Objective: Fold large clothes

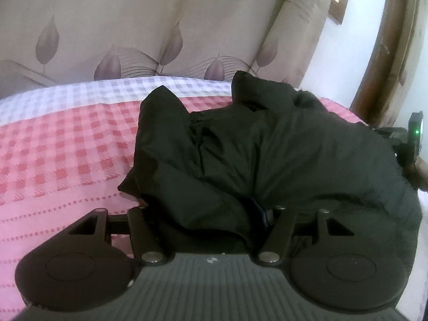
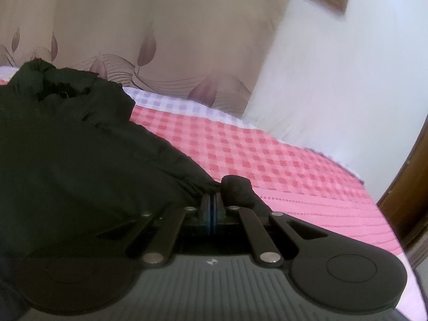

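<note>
A large black padded jacket point(image 1: 267, 144) lies bunched on a bed with a pink and white checked cover point(image 1: 53, 160). In the left wrist view my left gripper point(image 1: 208, 214) is wide open, and the jacket's near edge drapes over and between its fingers, hiding the tips. In the right wrist view the jacket point(image 2: 67, 147) fills the left half. My right gripper point(image 2: 212, 200) is shut, its pads pressed together on a fold of the jacket's edge, with a small black bunch of cloth point(image 2: 238, 187) sticking out just beyond the tips.
A beige curtain with purple leaf print point(image 1: 133, 26) hangs behind the bed. A white wall point(image 2: 334, 80) and wooden door frame point(image 2: 406, 214) stand at the right. The other gripper with a green light point(image 1: 416, 133) shows at the left wrist view's right edge.
</note>
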Demonstrator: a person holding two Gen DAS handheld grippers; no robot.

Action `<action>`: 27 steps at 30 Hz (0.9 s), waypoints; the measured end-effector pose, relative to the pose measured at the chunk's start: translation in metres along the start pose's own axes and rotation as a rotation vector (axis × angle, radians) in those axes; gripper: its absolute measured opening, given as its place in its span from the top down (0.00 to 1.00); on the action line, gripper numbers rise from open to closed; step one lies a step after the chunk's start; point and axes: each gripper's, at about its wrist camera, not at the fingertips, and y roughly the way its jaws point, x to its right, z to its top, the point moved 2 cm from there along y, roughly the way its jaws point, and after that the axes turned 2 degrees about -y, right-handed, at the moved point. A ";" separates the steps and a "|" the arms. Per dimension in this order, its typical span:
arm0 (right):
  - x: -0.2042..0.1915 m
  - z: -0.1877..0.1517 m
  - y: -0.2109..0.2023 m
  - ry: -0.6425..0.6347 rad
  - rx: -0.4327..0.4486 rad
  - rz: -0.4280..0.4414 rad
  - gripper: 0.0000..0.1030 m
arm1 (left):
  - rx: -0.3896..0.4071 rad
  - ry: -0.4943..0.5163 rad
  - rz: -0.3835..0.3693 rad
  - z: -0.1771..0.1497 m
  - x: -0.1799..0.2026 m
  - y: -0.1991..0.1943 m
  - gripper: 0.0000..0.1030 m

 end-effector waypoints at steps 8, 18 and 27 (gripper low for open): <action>-0.006 0.001 0.001 -0.042 0.008 -0.044 1.00 | 0.010 0.061 0.046 0.001 0.011 0.000 0.40; -0.013 0.000 -0.001 -0.065 0.014 -0.075 1.00 | 0.009 0.072 0.062 0.002 0.013 0.002 0.39; -0.023 -0.001 -0.004 -0.130 0.025 -0.145 0.99 | 0.014 0.064 0.062 0.000 0.011 0.001 0.37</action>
